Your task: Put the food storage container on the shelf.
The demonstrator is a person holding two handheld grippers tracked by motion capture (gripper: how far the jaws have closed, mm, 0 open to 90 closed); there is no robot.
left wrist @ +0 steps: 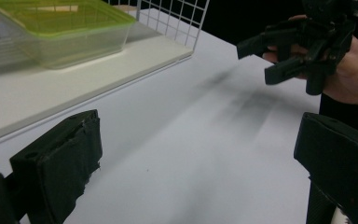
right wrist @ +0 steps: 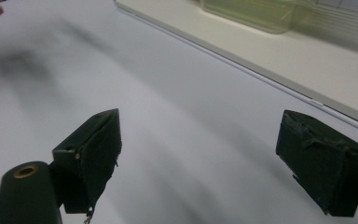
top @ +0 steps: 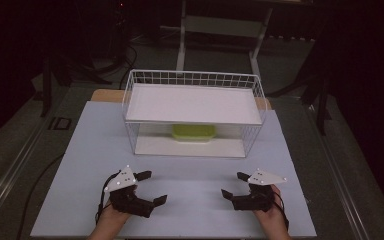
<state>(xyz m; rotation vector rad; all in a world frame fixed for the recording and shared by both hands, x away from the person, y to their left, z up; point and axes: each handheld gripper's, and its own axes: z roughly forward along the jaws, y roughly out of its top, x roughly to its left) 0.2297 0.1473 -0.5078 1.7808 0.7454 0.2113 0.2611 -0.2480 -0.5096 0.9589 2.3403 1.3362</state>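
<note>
High view: a pale tabletop [top: 180, 200] carries a white wire basket [top: 194, 112] at its far centre, with a flat white shelf [top: 192, 103] across the upper level and a white base board [top: 190, 146] below. A clear container with a green lid [top: 194, 132] rests on the base board, under the shelf, near the middle of the basket. The left tool [top: 155, 187] and the right tool [top: 232, 185] sit low over the near part of the tabletop, well apart, each held in 1 hand and each topped by a grey three-cornered plate; their jaws point inward toward each other. Left gripper view: its 2 black jaws stand wide apart with nothing between them; the container [left wrist: 60, 30] lies ahead at upper left, and the right tool [left wrist: 270, 58], also spread and empty, is held in a hand [left wrist: 349, 74] at upper right. Right gripper view: its 2 jaws are likewise wide apart and empty above bare tabletop [right wrist: 168, 116], the container [right wrist: 256, 14] at top.
</note>
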